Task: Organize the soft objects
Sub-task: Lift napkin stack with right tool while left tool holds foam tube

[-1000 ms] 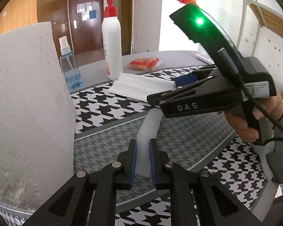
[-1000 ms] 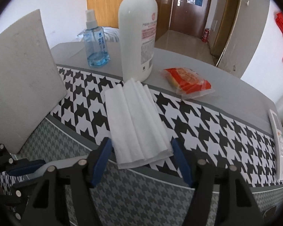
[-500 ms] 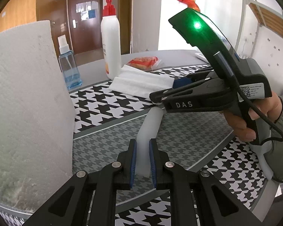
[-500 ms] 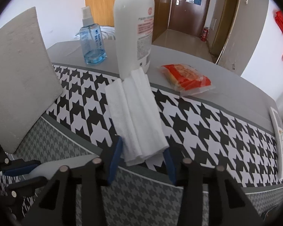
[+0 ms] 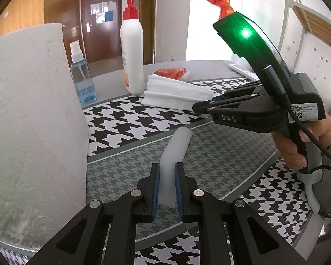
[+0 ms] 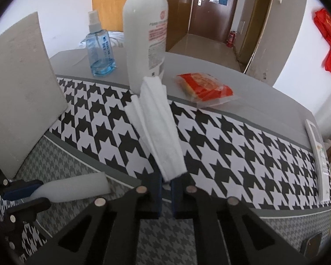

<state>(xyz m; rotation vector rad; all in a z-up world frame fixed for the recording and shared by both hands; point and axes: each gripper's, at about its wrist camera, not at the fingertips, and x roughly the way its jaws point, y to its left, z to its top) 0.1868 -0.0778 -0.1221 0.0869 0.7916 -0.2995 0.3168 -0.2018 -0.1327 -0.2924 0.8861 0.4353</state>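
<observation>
Behind the bench (image 5: 112, 88), in the left wrist view, stand a brown door and a white wall. A houndstooth cloth (image 5: 125, 121) covers the near part of the bench. The left tool (image 5: 166, 187) has its jaws pressed on a white foam strip (image 5: 175, 150); the strip points away over the cloth toward the middle of the bench. A large grey foam slab (image 5: 31, 114) fills the left edge of the view, just beside the tool. The right tool (image 5: 204, 108) pinches the near end of the folded white towel (image 5: 176, 90), whose far end is close to the pump bottle (image 5: 132, 50) and the spray bottle (image 5: 82, 77).

From the right wrist view, the right tool (image 6: 165, 185) has just been closing, and its jaws now squeeze the towel's (image 6: 158, 123) near end, which bunches between the pads. Only a small part is caught, so I think the layers may slip out or unfold on lifting. The far end seems to touch the pump bottle (image 6: 146, 33), and a pull sideways may tip it or drag the red packet (image 6: 204, 86). At the left edge, the left tool's (image 6: 31, 193) strip (image 6: 75, 186) lies near the towel, so the two could collide.
</observation>
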